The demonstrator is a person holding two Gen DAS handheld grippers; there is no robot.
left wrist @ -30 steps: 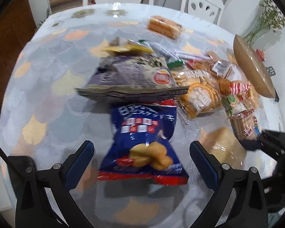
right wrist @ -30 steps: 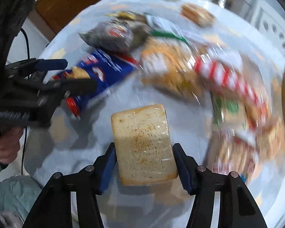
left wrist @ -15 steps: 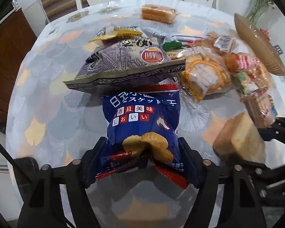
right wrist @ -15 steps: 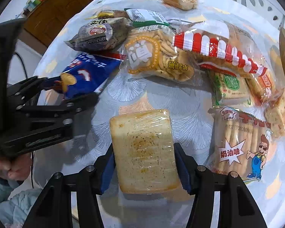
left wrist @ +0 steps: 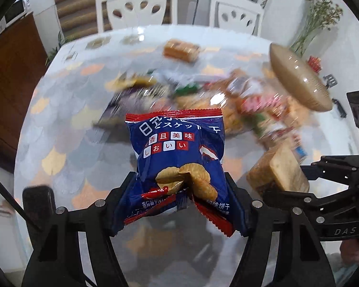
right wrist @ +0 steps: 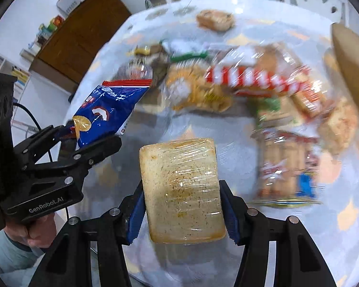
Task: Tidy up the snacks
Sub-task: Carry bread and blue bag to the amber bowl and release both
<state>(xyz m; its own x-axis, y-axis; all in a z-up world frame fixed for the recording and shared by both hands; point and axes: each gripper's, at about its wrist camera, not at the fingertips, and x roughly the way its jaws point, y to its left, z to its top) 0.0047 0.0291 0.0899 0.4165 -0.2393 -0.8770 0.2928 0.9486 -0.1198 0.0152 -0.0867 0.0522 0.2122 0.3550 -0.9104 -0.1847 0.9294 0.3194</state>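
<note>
A blue biscuit bag (left wrist: 177, 143) with a red top seam hangs upright above the table, and my left gripper (left wrist: 179, 186) is shut on its crumpled lower end. The right wrist view shows the same bag (right wrist: 110, 110) at the left, held in the left gripper (right wrist: 83, 138). A loaf of sliced bread in clear wrap (right wrist: 182, 179) sits between the blue pads of my right gripper (right wrist: 182, 198), which is shut on its sides. In the left wrist view the bread (left wrist: 282, 169) is off the table at the right.
A blurred heap of snack packs (right wrist: 239, 83) covers the middle and right of the round patterned table (left wrist: 59, 143). A tan basket (left wrist: 299, 79) stands on the right, a wrapped cake (left wrist: 182, 50) lies far back, and white chairs (left wrist: 136, 7) stand behind it. A person's hand (right wrist: 38, 229) holds the left gripper.
The left gripper closed on the blue biscuit bag and lifted it clear of the table and the chip bag. The right gripper has risen a little with the bread.
</note>
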